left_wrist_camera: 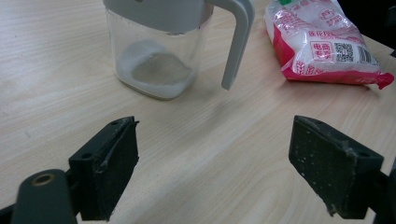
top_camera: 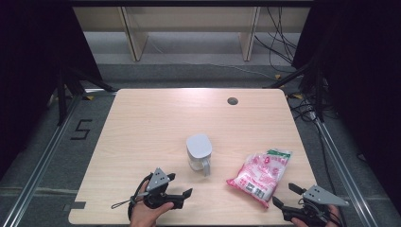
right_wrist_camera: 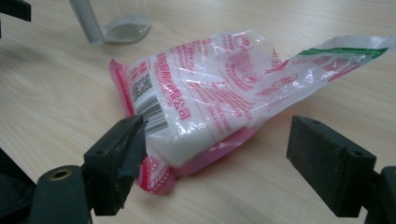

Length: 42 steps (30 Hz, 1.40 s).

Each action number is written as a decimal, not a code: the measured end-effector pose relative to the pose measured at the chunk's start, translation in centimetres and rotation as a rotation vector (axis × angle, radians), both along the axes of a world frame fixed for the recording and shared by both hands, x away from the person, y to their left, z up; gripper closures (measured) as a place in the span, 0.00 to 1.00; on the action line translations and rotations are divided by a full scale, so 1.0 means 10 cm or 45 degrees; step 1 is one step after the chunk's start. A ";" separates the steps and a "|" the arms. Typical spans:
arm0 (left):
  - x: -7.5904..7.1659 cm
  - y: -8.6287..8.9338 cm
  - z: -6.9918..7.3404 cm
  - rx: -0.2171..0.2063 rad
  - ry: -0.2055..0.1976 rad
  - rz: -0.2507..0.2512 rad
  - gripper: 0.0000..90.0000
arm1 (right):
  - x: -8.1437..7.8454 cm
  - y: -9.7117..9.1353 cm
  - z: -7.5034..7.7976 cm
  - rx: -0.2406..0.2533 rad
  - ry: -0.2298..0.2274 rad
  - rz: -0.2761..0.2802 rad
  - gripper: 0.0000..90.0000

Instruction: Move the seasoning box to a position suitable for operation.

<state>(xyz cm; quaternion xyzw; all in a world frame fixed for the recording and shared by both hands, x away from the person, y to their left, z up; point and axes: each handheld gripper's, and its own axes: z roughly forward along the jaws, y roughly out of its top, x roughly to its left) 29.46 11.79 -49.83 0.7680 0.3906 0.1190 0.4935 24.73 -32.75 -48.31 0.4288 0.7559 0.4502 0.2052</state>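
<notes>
on the light wooden table (top_camera: pixel 142 137) a clear plastic jug with a grey lid and handle (top_camera: pixel 199 152) stands mid-table holding a little white powder, a pink-and-white plastic bag (top_camera: pixel 261 174) lies to its right, and the left gripper (top_camera: pixel 181 185) and right gripper (top_camera: pixel 284 195) hover nearby, jaws spread, holding nothing.

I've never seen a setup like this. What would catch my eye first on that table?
Probably the pink and white bag lying near the table's right front, its clear top end open and crumpled. Next, the clear jug with a grey lid, standing mid-table with a little white powder at its bottom. A person holds an open left claw and right claw at the near edge.
</notes>
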 end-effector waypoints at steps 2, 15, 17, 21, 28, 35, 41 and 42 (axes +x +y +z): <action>0.00 -0.01 0.00 -0.015 0.002 0.008 0.17 | -0.01 0.00 0.00 0.010 0.010 0.003 0.23; 0.04 -0.16 0.01 0.030 -0.028 -0.050 0.28 | 0.00 0.00 0.01 0.001 -0.010 0.002 0.23; 0.05 -0.18 0.01 0.016 -0.029 -0.049 0.30 | 0.00 -0.01 0.00 -0.005 -0.015 -0.003 0.23; 0.11 -0.25 0.02 0.015 -0.035 -0.057 0.38 | 0.01 0.00 0.00 0.007 -0.011 -0.004 0.24; 0.32 -0.47 0.01 0.102 -0.175 -0.154 0.54 | 0.00 0.00 0.00 0.025 0.013 -0.037 0.24; 0.41 -0.61 0.01 0.111 -0.167 -0.116 0.62 | -0.01 0.00 0.00 0.039 0.024 -0.020 0.24; 0.52 -0.76 0.00 0.129 -0.191 -0.145 0.68 | 0.00 0.00 0.00 0.017 0.002 0.004 0.24; 0.52 -0.76 0.00 0.129 -0.191 -0.145 0.69 | 0.00 0.00 0.00 0.017 0.002 0.004 0.24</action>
